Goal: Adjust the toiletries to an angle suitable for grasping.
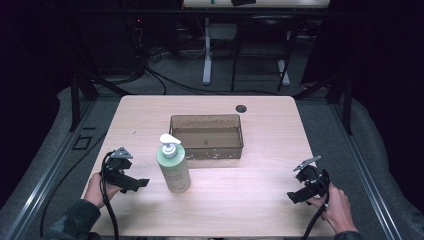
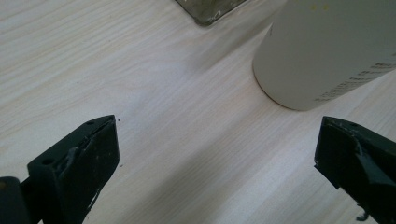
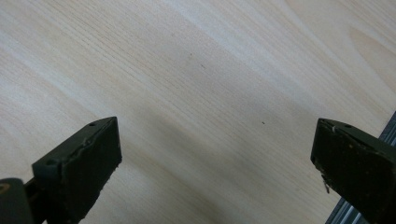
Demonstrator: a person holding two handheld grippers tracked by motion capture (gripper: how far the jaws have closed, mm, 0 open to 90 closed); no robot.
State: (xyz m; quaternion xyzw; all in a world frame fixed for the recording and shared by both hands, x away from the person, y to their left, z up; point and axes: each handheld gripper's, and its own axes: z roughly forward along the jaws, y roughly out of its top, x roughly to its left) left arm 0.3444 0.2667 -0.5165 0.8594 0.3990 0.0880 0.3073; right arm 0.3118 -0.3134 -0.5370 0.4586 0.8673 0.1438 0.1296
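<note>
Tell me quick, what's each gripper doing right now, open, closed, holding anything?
Left gripper: open, holding nothing, beside the pump bottle.
Right gripper: open, holding nothing, over bare table.

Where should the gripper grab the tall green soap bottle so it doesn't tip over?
Probably around the middle of the soap bottle, on its wide round body, not the thin white pump on top. It stands upright, so come in level from the side. The left gripper is nearest and open, and the bottle's left side is free; the brown tray sits behind it.
</note>
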